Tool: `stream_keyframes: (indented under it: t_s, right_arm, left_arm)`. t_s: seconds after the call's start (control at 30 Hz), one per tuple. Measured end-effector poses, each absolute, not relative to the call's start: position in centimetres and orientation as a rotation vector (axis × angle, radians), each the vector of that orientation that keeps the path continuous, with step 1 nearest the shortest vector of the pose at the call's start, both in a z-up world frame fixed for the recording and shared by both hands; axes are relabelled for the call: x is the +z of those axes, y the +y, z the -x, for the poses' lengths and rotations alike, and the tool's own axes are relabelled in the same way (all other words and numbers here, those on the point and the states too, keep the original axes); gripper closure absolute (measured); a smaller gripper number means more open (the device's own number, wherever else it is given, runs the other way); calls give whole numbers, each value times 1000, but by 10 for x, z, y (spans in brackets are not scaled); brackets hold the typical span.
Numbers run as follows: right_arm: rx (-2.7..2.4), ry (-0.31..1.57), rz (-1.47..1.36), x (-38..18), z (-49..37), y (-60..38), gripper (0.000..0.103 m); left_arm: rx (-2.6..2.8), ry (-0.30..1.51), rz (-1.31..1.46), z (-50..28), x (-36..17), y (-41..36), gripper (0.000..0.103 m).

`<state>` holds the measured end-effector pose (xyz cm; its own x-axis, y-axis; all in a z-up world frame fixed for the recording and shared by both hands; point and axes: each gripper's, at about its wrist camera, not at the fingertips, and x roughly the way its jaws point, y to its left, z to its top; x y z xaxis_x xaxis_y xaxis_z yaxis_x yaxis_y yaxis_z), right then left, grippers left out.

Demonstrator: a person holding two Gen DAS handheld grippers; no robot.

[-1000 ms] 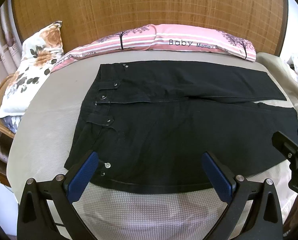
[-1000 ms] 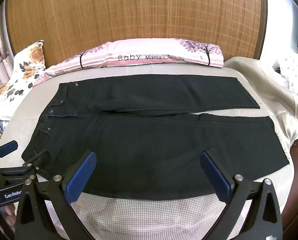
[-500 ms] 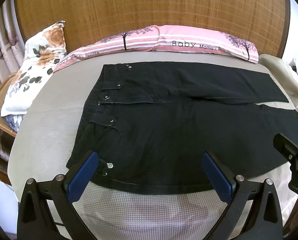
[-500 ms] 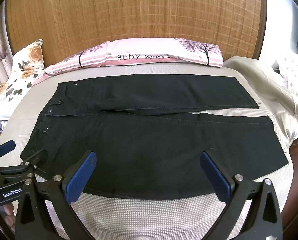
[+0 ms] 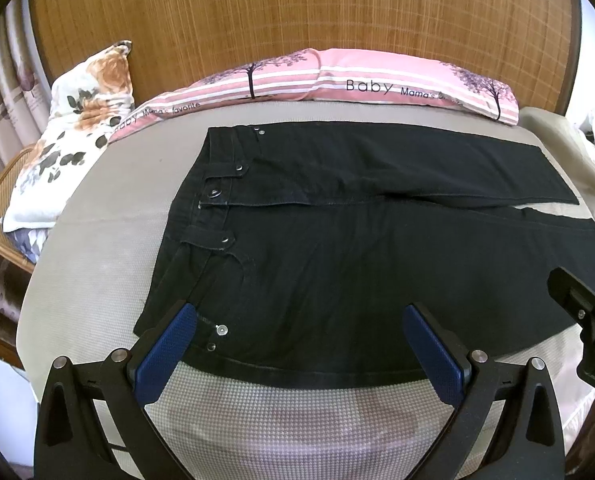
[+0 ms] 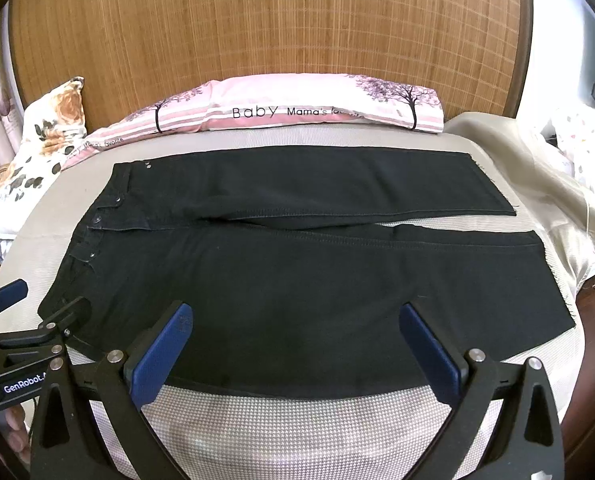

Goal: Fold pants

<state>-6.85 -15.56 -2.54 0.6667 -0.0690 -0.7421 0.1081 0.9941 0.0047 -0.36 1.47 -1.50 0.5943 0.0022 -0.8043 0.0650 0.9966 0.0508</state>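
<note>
Black pants (image 5: 357,248) (image 6: 297,264) lie flat on the bed, waistband at the left, both legs stretched to the right. My left gripper (image 5: 299,344) hovers open over the near edge close to the waistband, nothing between its blue pads. Further along the near leg, my right gripper (image 6: 297,340) is open too, and empty. Each gripper shows at the edge of the other's view: the right one (image 5: 585,320) at the right, the left one (image 6: 21,320) at the left.
A pink striped pillow (image 6: 297,108) lies along the woven headboard (image 6: 265,20), and a floral pillow (image 5: 73,136) sits at the left. A beige cloth (image 6: 537,184) is bunched at the right. The grey checked bed cover (image 5: 297,420) shows in front of the pants.
Both views have shifted slightly; the pants sit a little lower and further right in the left wrist view. The pants have not been touched.
</note>
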Motion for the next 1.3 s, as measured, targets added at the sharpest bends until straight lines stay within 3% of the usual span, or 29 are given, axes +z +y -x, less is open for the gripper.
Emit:
stream_keyframes:
  t_s: [0.77,1.13,1.3]
  right_arm:
    - [-96,856,-47,-33,59,-155,0]
    - [-24,864,-63,-29,19,-174,0]
    - [22,856,-123,-22,-16,-185,0]
  left_arm:
    - [-37,969,-80,-8,-26,14,1]
    - [-15,970,-48,-51,-34,33,1]
    - [-16,977,-18,-89,-37,50,13]
